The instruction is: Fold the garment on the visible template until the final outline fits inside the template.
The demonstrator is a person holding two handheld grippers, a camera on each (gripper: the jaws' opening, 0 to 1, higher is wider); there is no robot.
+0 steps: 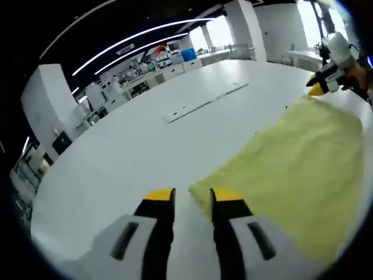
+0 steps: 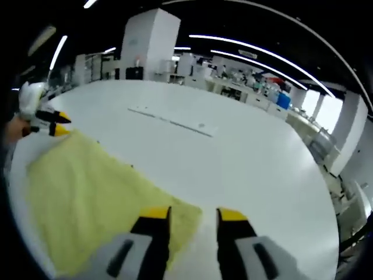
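In the left gripper view, the left gripper [image 1: 193, 201] rises at 6 o'clock with its yellow-tipped jaws parted; the near corner of the yellow garment [image 1: 291, 175] lies at the gap, touching the inner edge of the right-hand jaw, but no cloth is pinched between them, so the gripper reads as released. The garment spreads flat from 5 o'clock toward 2 o'clock across the white table [image 1: 145, 151]. In the right gripper view, the right gripper [image 2: 192, 224] likewise stands at 6 o'clock with jaws apart, the opposite corner of the garment lying beside and partly under the left-hand jaw, ungrasped; the cloth runs toward 9 o'clock. Each gripper also appears at the far end of the cloth in the other gripper's view, held by a hand. Farther off, near 12 o'clock in both views, a long flat white strip [image 2: 172, 122] lies on the table; whether it belongs to the template cannot be told. Judgement: the step in hand is positioning at two corners before a fold. The next move calls for closing both jaws on the cloth edges, then lifting and carrying them over evenly.
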